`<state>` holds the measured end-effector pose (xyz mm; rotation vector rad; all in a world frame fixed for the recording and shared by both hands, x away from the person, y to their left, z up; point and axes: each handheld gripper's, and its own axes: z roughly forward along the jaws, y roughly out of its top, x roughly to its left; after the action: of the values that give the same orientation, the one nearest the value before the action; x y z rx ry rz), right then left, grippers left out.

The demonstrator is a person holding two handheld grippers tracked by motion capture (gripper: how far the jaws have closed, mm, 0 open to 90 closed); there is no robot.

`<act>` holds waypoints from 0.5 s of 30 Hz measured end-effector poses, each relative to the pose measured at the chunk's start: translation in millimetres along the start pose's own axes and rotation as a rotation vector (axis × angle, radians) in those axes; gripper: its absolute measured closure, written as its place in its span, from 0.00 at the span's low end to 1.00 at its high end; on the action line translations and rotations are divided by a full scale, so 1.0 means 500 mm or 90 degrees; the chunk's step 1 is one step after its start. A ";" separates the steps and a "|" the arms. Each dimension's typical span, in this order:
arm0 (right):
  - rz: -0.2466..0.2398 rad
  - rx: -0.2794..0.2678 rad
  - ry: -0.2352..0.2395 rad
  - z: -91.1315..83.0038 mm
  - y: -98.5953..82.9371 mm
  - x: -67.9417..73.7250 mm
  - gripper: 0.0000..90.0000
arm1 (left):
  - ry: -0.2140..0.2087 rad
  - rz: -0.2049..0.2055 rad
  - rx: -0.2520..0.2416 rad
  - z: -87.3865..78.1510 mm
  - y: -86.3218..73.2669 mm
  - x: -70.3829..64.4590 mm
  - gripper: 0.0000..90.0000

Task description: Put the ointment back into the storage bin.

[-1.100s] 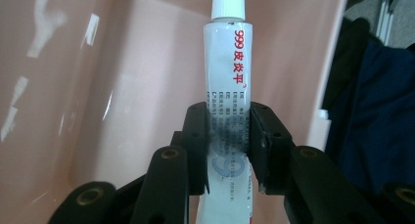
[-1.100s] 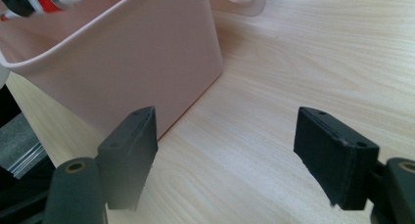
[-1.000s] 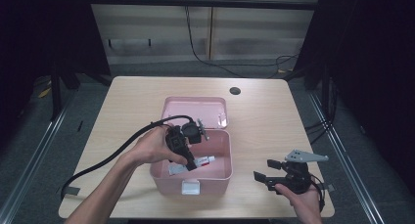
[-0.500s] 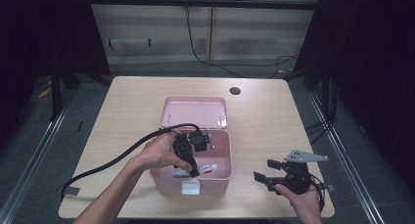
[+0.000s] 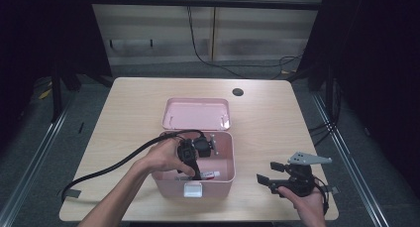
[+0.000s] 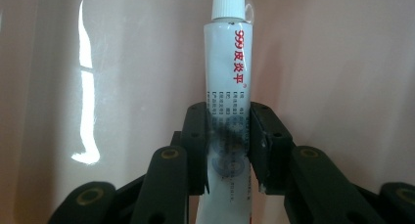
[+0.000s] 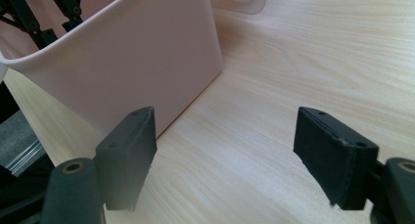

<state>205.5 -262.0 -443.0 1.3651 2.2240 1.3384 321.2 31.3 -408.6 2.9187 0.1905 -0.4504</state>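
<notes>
Tube (image 6: 229, 87) in left claw (image 6: 228, 150), walls close.

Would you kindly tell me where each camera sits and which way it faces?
High view: above the person's side, looking forward and down on the table; both forearms show.
Left gripper view: rides the left gripper, inside the pink box, facing a white tube.
Right gripper view: rides the right gripper, facing the box's outer wall.
All three share the box.
</notes>
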 end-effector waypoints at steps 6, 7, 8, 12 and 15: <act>-0.002 -0.002 0.000 0.000 0.000 0.000 0.26 | -0.006 0.005 0.017 0.014 0.000 0.002 0.78; -0.003 -0.001 0.000 0.000 0.000 0.000 0.26 | -0.006 0.009 0.021 0.015 0.000 0.002 0.78; -0.002 0.000 0.001 0.000 0.000 0.000 0.26 | -0.008 0.012 0.023 0.017 0.000 0.002 0.78; -0.002 0.001 0.001 0.000 0.000 0.001 0.26 | -0.015 0.011 0.027 0.025 0.002 0.003 0.78; -0.002 0.000 0.001 0.000 0.000 0.000 0.26 | -0.021 0.013 0.037 0.036 0.004 0.006 0.78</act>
<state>205.3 -262.1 -443.1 1.3599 2.2260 1.3386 319.2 26.2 -426.2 2.9641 0.1449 -0.5079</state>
